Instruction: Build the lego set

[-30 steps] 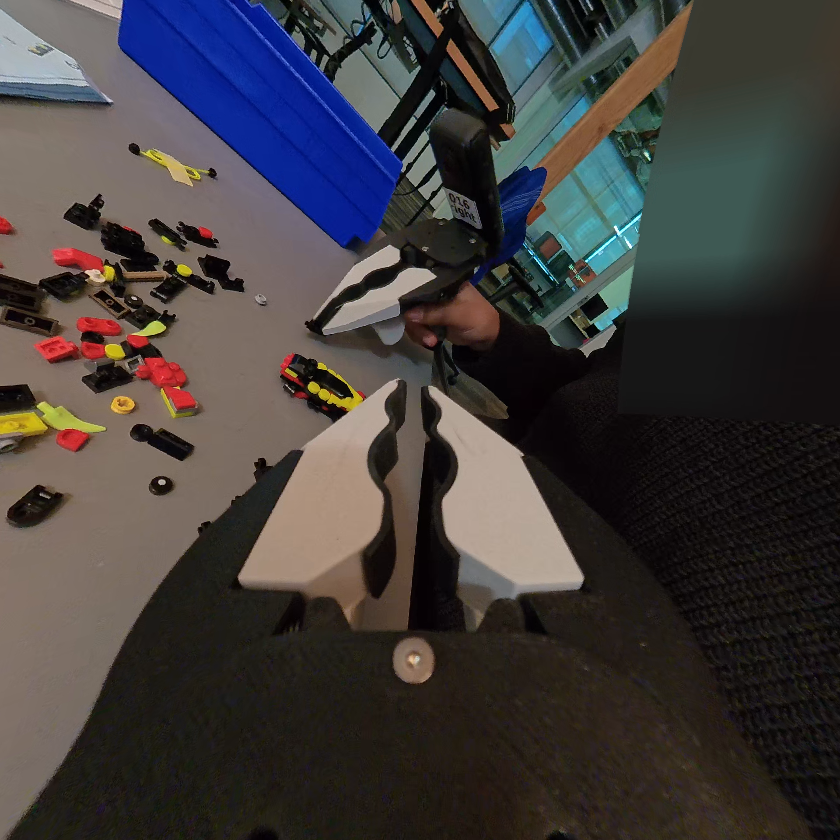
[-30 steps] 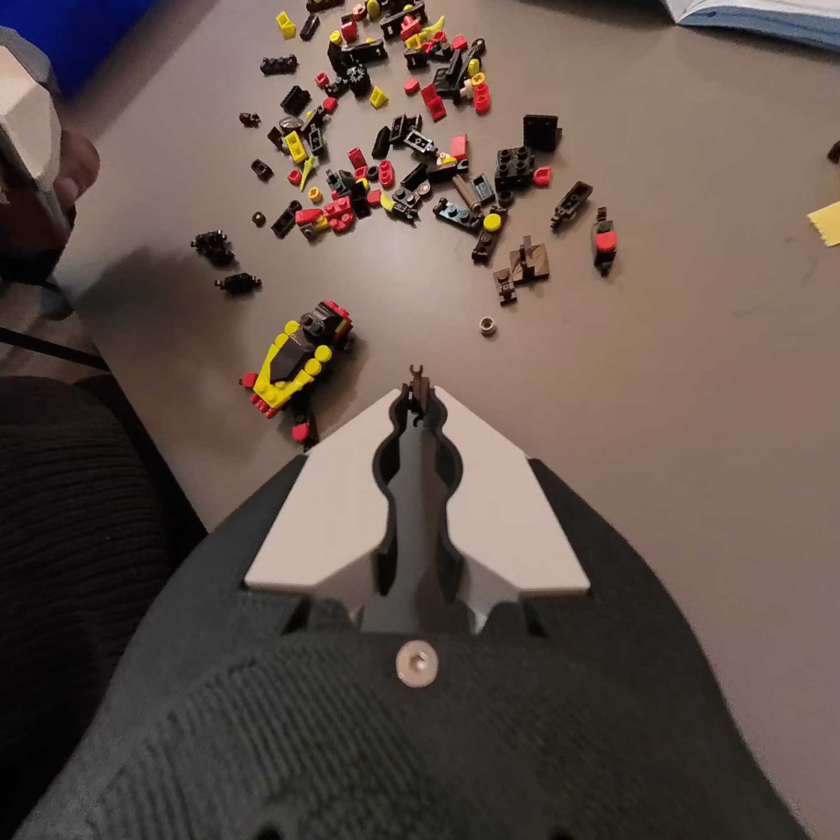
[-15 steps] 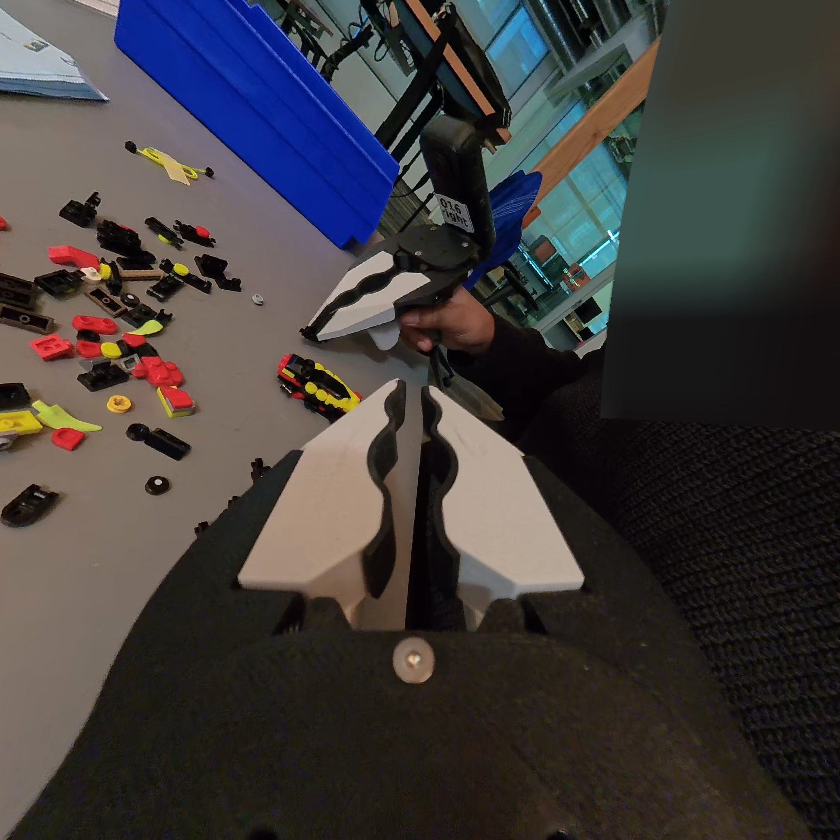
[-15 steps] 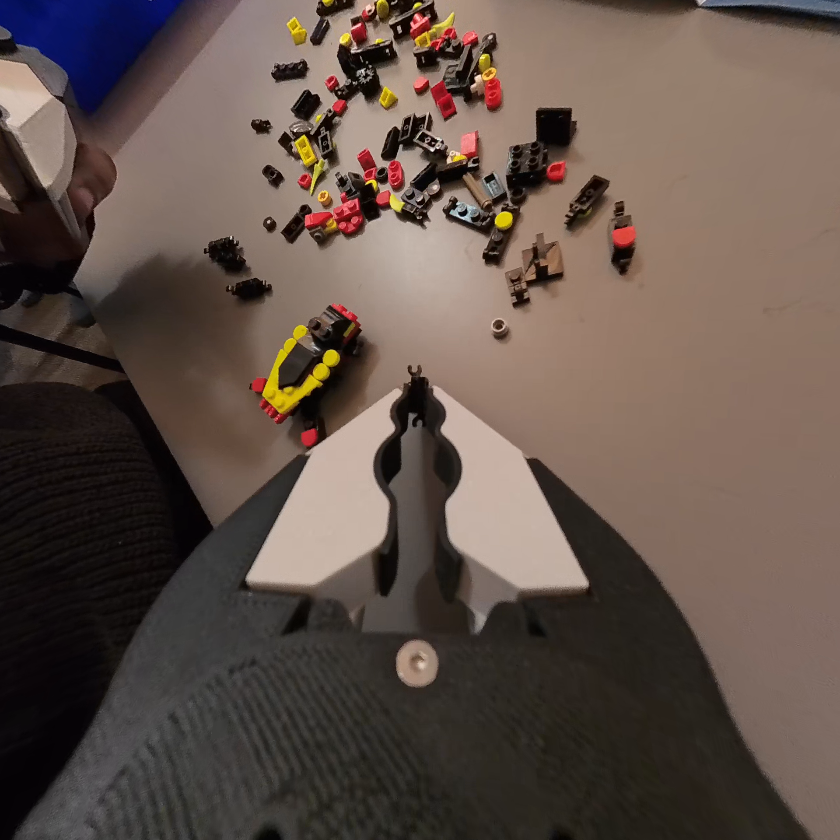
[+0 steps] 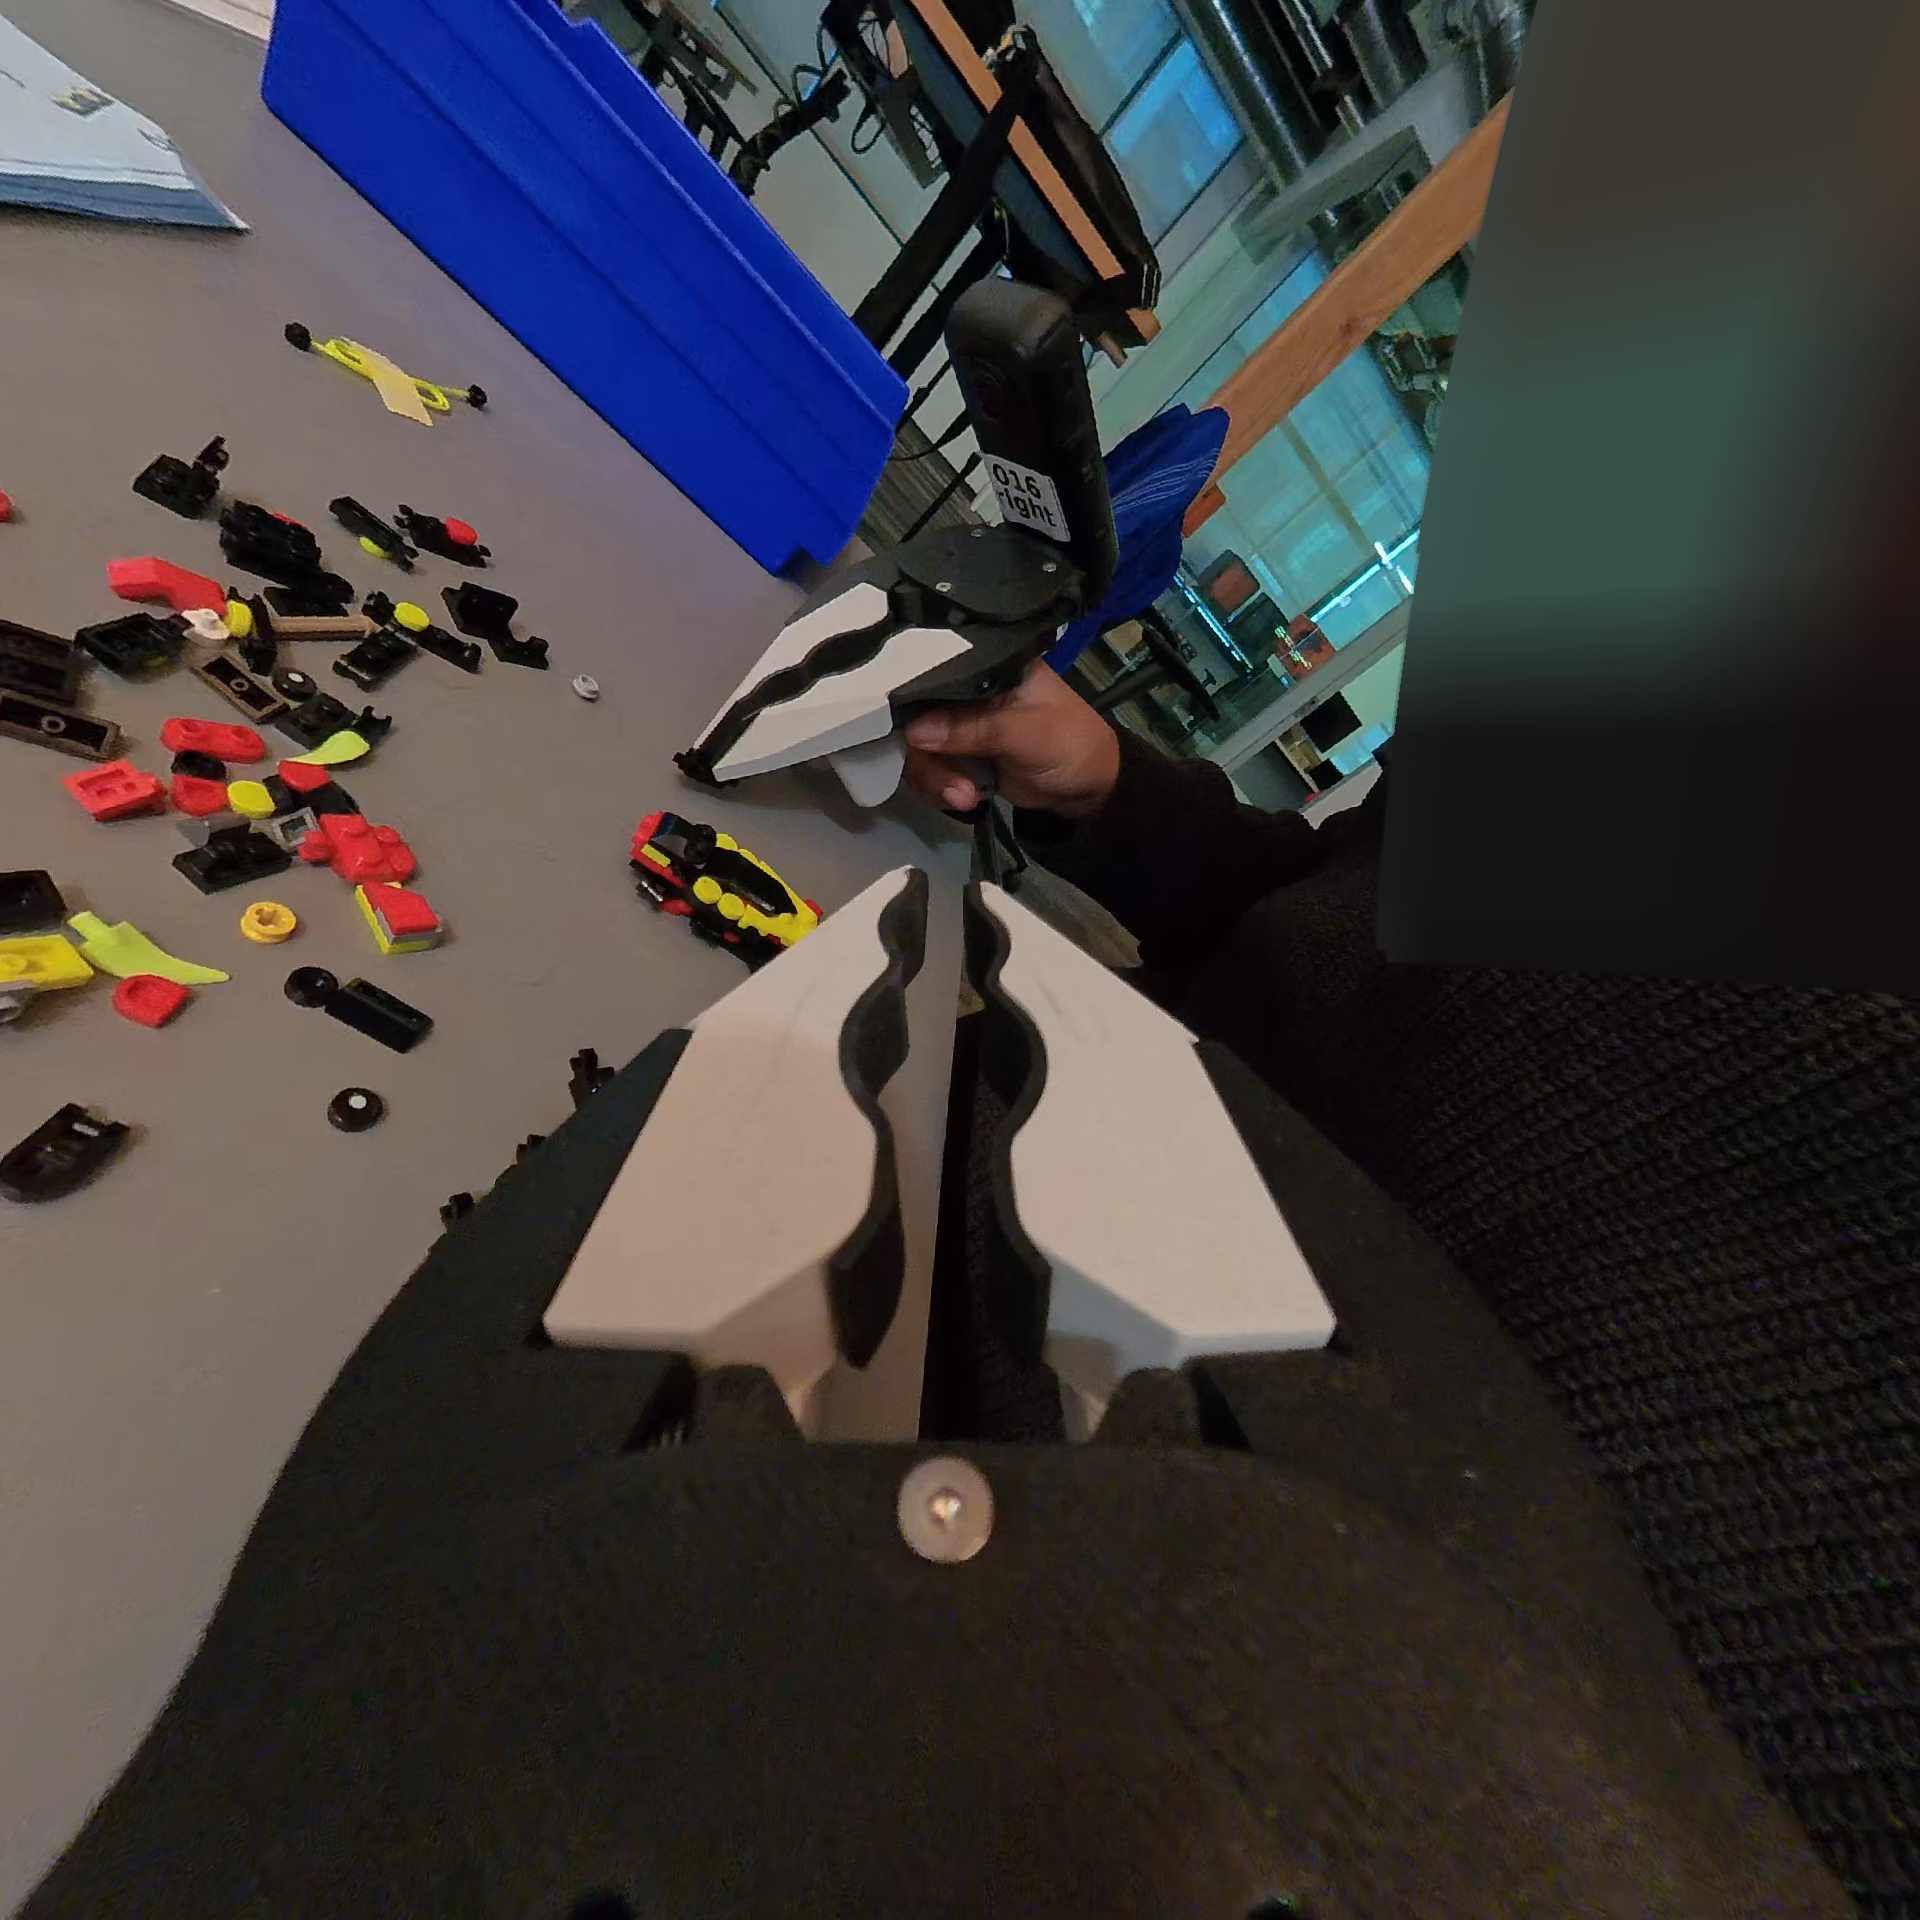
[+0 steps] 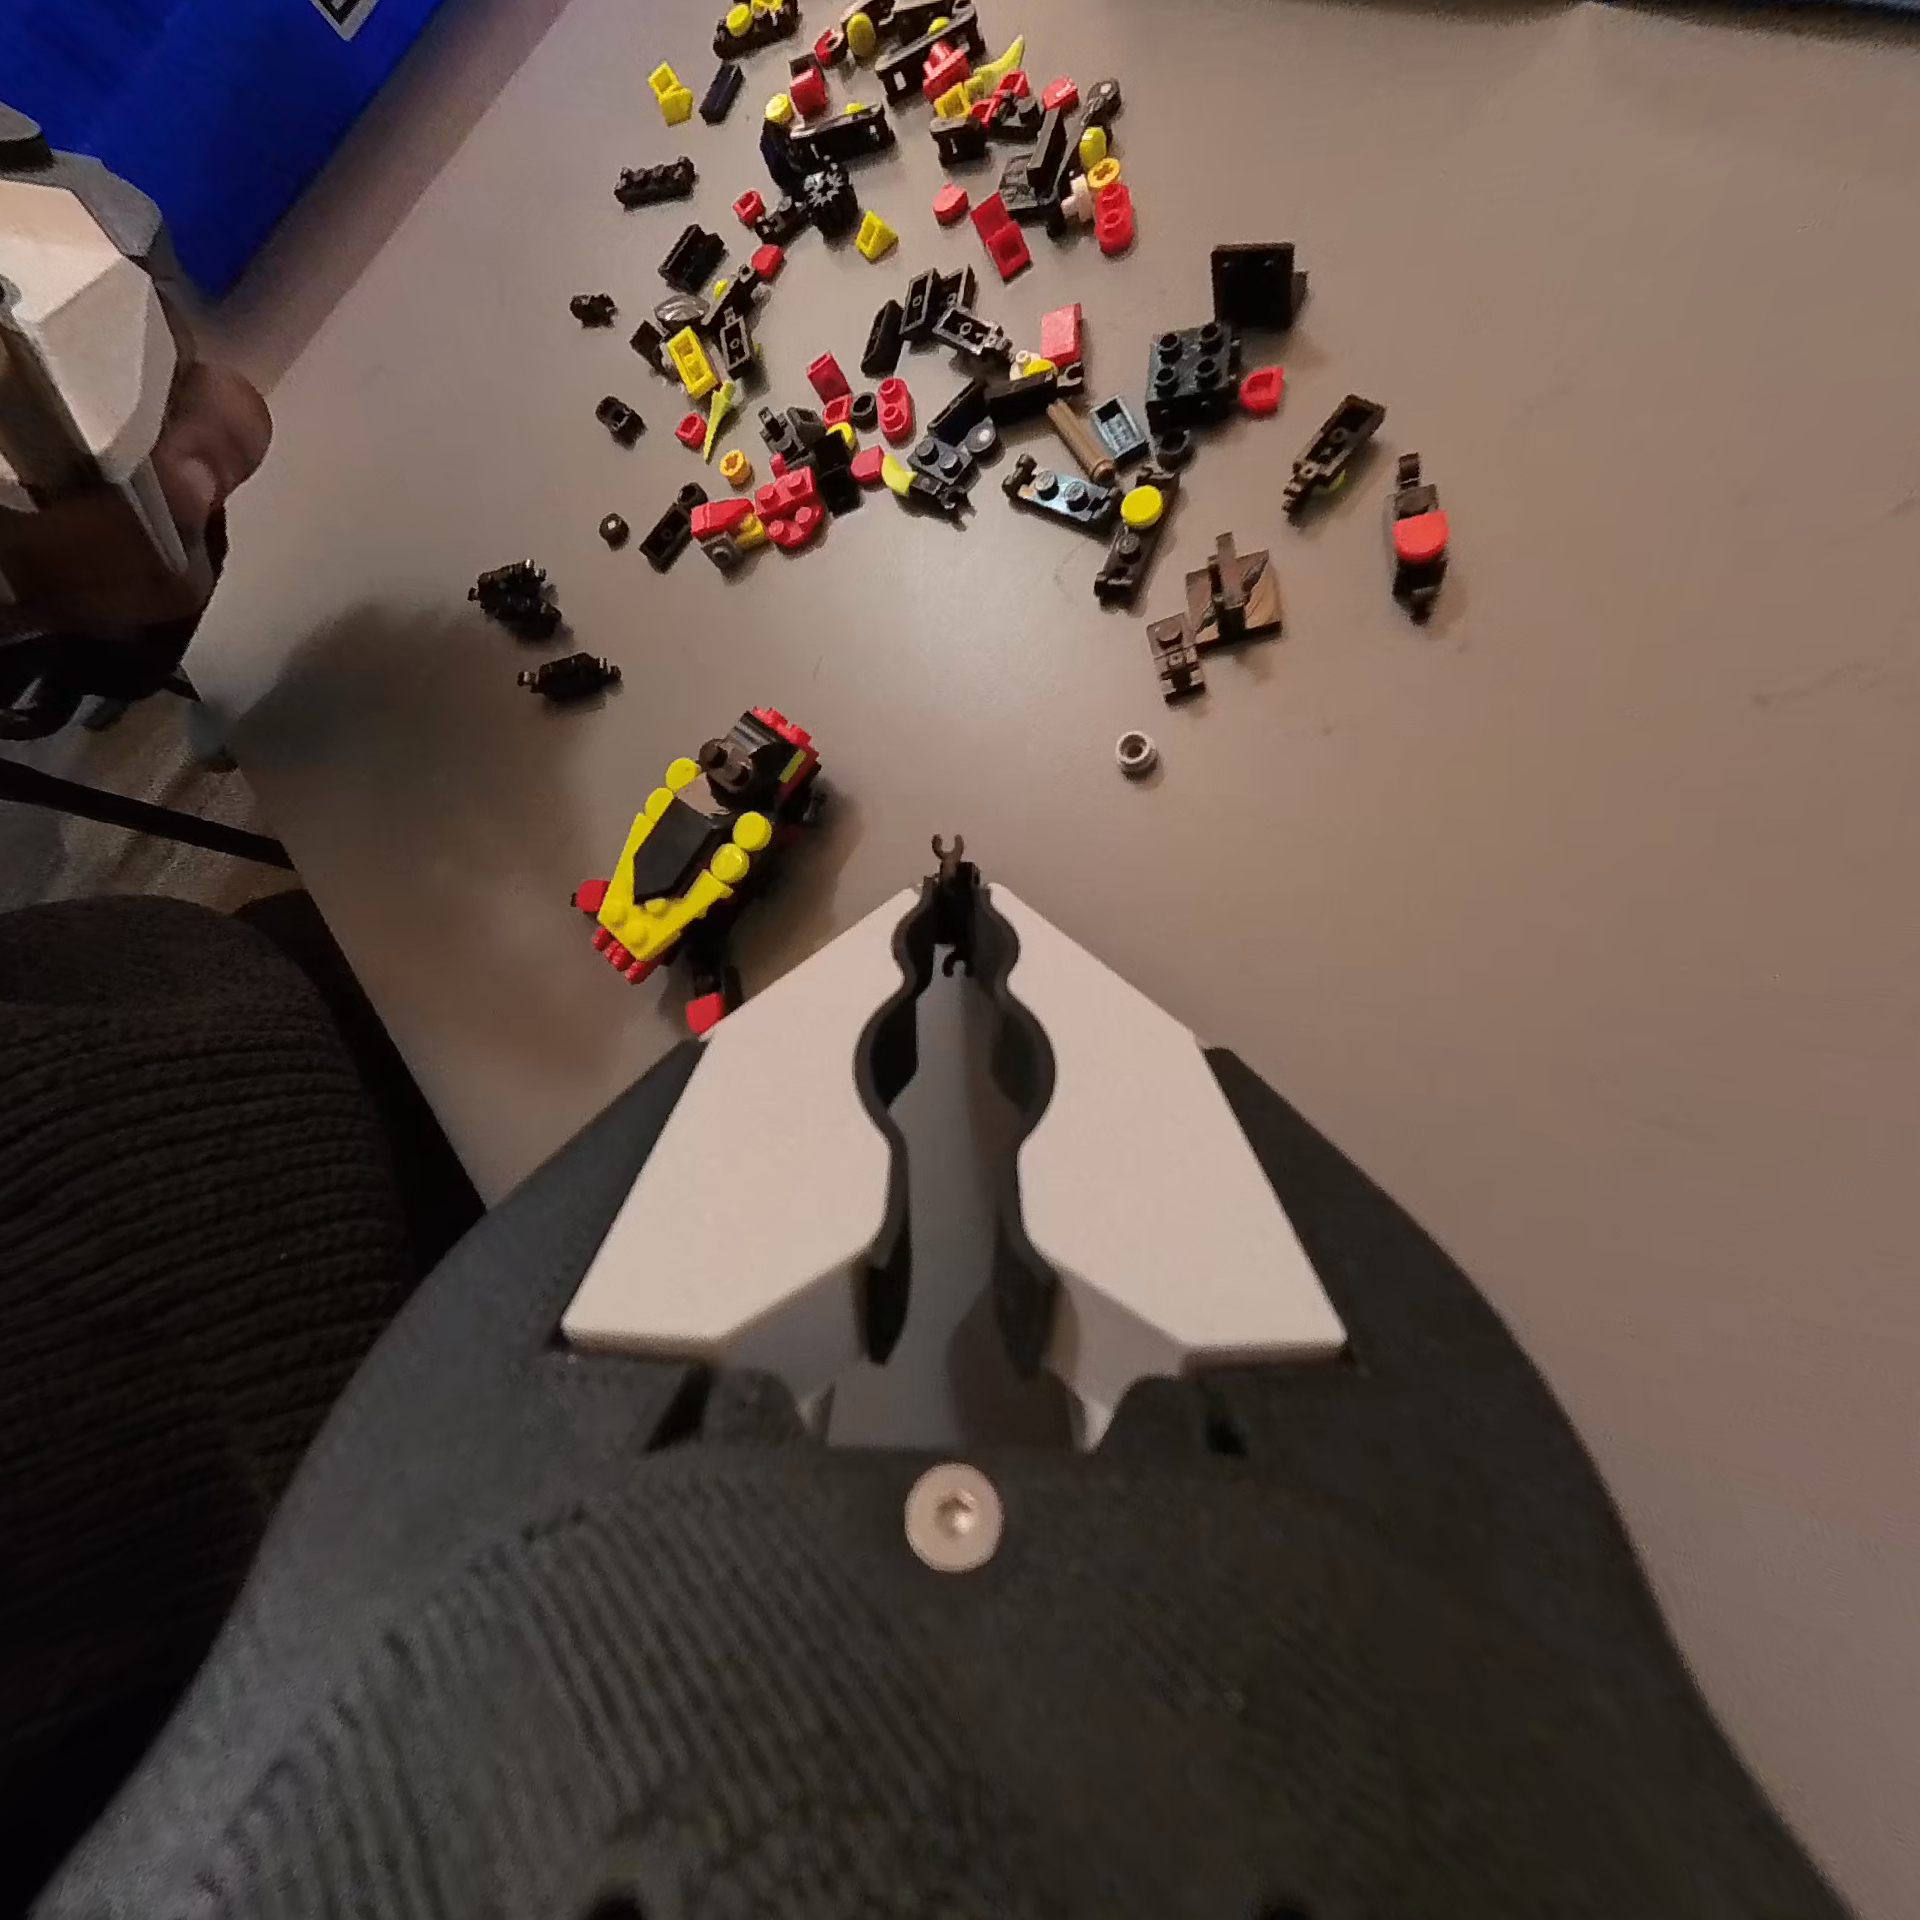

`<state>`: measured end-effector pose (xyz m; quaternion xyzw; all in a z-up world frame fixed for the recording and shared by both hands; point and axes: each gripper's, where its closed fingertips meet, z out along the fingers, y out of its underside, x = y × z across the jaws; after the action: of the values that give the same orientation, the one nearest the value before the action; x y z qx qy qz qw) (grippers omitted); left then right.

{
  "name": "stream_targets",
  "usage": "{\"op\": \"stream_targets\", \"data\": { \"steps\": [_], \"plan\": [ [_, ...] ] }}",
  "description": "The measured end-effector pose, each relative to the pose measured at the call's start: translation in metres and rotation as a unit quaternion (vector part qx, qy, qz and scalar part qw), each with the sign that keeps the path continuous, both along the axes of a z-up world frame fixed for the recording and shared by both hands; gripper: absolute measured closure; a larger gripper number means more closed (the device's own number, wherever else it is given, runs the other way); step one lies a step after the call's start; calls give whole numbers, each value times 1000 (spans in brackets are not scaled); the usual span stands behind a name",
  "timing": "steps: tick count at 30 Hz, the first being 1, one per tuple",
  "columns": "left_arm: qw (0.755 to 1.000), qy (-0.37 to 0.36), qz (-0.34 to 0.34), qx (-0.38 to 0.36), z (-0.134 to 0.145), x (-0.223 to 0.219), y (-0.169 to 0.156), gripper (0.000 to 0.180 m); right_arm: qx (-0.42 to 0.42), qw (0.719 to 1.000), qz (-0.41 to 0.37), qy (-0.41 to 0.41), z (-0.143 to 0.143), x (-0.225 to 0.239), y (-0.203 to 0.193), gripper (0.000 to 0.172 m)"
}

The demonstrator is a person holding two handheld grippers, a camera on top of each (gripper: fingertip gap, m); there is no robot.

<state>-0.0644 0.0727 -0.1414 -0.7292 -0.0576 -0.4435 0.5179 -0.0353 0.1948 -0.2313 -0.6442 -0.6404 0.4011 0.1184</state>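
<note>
My right gripper (image 6: 951,894) is shut on a small black clip piece (image 6: 948,868) that sticks out past its tips, and it hovers low over the grey table (image 6: 1455,935). In the left wrist view, the right gripper (image 5: 707,758) shows the same black piece at its tip. A small yellow, red and black brick car (image 6: 707,862) stands just left of it, and also shows in the left wrist view (image 5: 722,899). My left gripper (image 5: 945,883) is shut with nothing between its tips, at the table's near edge beside the car.
Several loose black, red and yellow bricks (image 6: 935,364) lie scattered beyond the car. A small grey round stud (image 6: 1138,750) lies alone nearby. A blue bin (image 5: 582,239) stands at the far side and a booklet (image 5: 83,156) lies at the far left. A person's dark knit sleeve (image 5: 1558,1247) is to the right. About 15 centimeters separates my left fingertips from my right.
Both grippers drifted only slightly. The right gripper kept the black clip piece in its grasp. The left gripper stayed shut.
</note>
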Motion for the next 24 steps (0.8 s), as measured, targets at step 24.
{"op": "stream_targets", "data": {
  "steps": [24],
  "plan": [
    [1000, -5, 1, 1, 1, -1, 0, 177, -15, 1000, -23, -15, -5, -1, 4, 167]
  ]
}}
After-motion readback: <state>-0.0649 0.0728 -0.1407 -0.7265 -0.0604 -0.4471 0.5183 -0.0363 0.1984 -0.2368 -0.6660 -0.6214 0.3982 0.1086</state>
